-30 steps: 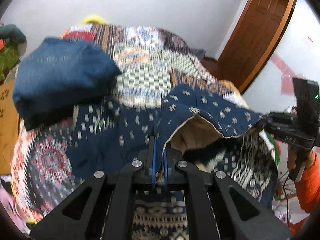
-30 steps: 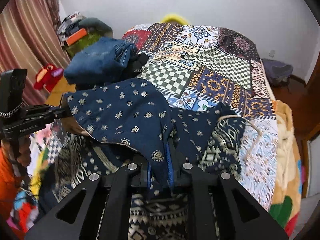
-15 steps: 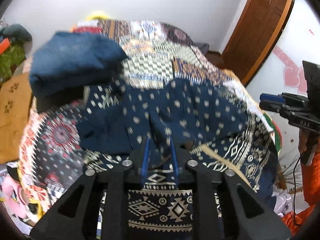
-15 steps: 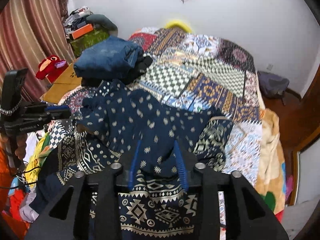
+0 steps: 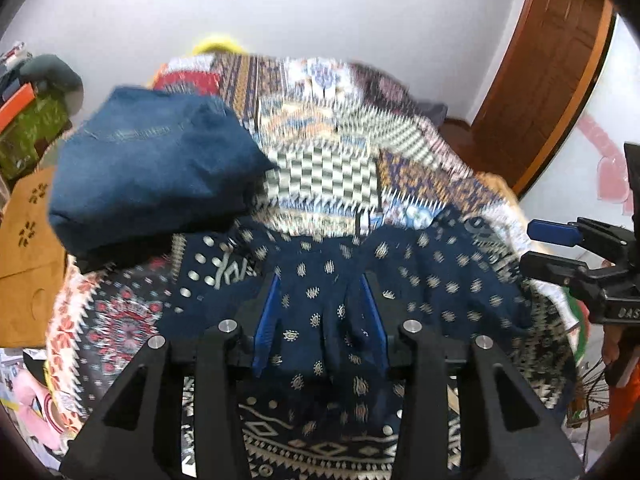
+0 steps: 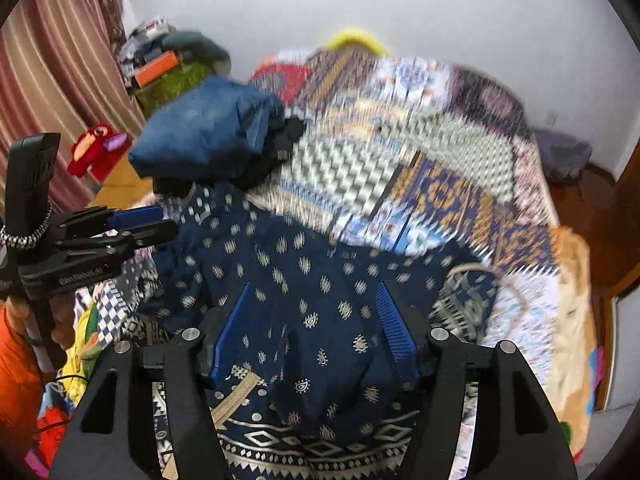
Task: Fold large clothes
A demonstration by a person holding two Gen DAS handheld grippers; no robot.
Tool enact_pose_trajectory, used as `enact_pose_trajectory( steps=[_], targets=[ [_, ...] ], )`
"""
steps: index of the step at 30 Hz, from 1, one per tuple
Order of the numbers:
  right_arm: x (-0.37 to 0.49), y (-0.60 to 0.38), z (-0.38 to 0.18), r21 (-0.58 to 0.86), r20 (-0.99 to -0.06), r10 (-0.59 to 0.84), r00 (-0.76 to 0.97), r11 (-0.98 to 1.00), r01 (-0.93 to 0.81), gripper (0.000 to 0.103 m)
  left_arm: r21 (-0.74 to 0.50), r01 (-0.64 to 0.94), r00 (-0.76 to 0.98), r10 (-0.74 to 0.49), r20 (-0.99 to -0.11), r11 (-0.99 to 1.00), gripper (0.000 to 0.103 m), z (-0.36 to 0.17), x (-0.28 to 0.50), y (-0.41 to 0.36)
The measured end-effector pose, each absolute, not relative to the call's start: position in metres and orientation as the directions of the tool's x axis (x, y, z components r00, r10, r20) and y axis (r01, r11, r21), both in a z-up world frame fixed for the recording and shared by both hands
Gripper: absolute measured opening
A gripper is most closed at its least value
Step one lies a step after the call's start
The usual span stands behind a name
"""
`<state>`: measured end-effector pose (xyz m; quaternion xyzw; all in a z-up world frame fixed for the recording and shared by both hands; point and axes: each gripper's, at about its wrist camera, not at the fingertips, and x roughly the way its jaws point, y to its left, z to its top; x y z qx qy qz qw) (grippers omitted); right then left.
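Observation:
A large navy garment with small gold motifs and a patterned border point(image 5: 320, 320) lies folded over on the near end of the bed; it also shows in the right wrist view point(image 6: 312, 312). My left gripper point(image 5: 320, 292) is open, its blue pads apart above the cloth, holding nothing. My right gripper point(image 6: 316, 308) is open too, pads wide apart over the same garment. Each gripper shows in the other's view, the right one point(image 5: 560, 248) at the right edge, the left one point(image 6: 132, 224) at the left edge.
A folded pile of blue jeans point(image 5: 152, 172) sits on the patchwork bedspread point(image 5: 332, 168) at the far left. A cardboard box point(image 5: 24, 248) stands left of the bed. A brown door point(image 5: 548, 64) is at the right. Curtain and clutter point(image 6: 60, 80) stand left.
Both grippers were shut on the garment and held its edge up. They laid it down over itself, opened, and drew back and upward. The garment now lies flat on the bed.

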<state>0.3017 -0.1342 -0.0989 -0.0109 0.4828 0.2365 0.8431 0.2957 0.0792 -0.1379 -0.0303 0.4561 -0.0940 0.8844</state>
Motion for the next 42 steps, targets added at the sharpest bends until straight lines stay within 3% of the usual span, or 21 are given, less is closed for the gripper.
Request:
enact_pose_trajectory(
  steps=[5,9,12,20,26,35,42],
  targets=[
    [0.300,-0.145,-0.143,0.218,-0.879,0.343,0.332,0.907,-0.361,0.060,-0.102,0.165,0.457,-0.168,-0.873,0.981,0.041,-0.190,0.292,0.064],
    [0.286,-0.162,-0.154,0.215,-0.890,0.332,0.311,0.910,-0.356,0.060,-0.063,0.168,0.431,-0.131,-0.893,0.984,0.057,-0.210,0.275,0.069],
    [0.279,-0.171,-0.148,0.235,-0.882,0.348,0.318,0.909,-0.344,0.060,-0.124,0.109,0.433,-0.159,-0.887,0.986,0.067,-0.213,0.262,0.087],
    [0.267,-0.195,-0.115,0.239,-0.840,0.356,0.408,0.920,-0.310,0.060,-0.222,0.012,0.502,-0.197,-0.842,0.975,0.067,-0.177,0.247,0.129],
    [0.275,-0.226,-0.098,0.262,-0.800,0.340,0.495,0.939,-0.222,0.060,-0.266,-0.135,0.606,-0.132,-0.784,0.955,0.079,-0.148,0.245,0.182],
    [0.299,-0.263,-0.129,0.331,-0.828,0.325,0.456,0.941,-0.070,0.060,-0.431,-0.290,0.520,-0.237,-0.821,0.854,0.079,-0.208,0.263,0.226],
    [0.323,-0.261,-0.166,0.424,-0.840,0.411,0.354,0.904,-0.043,0.060,-0.449,-0.326,0.482,-0.262,-0.836,0.832,0.079,-0.240,0.279,0.223]
  ],
)
